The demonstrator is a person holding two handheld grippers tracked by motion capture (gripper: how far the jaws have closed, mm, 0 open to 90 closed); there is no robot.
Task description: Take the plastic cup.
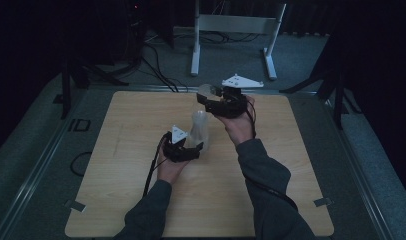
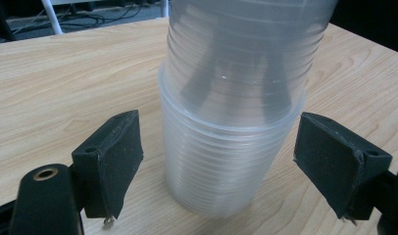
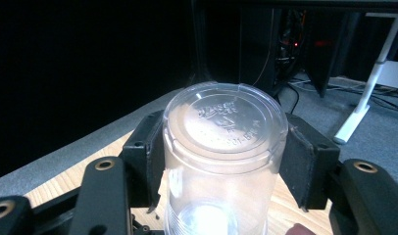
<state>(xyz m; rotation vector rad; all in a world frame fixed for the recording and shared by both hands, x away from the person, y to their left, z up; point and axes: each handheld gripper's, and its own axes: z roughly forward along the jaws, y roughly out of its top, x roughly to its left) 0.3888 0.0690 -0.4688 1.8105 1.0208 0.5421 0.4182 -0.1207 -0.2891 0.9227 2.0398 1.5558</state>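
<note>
Dim room w/ dark floor, cables and a white frame [image 1: 235, 30] beyond the counter [image 1: 116, 150]. Stack of clear cups [image 2: 226, 147] stands upright near counter's middle; left hand-held gripper [image 1: 193, 148] sits around its base, jaws apart, pads not touching the plastic. Right hand-held gripper [image 1: 207, 97] is raised toward the far edge, clamped on a single clear cup [image 3: 224, 152] from both sides, its closed base facing away from the hand.
</note>
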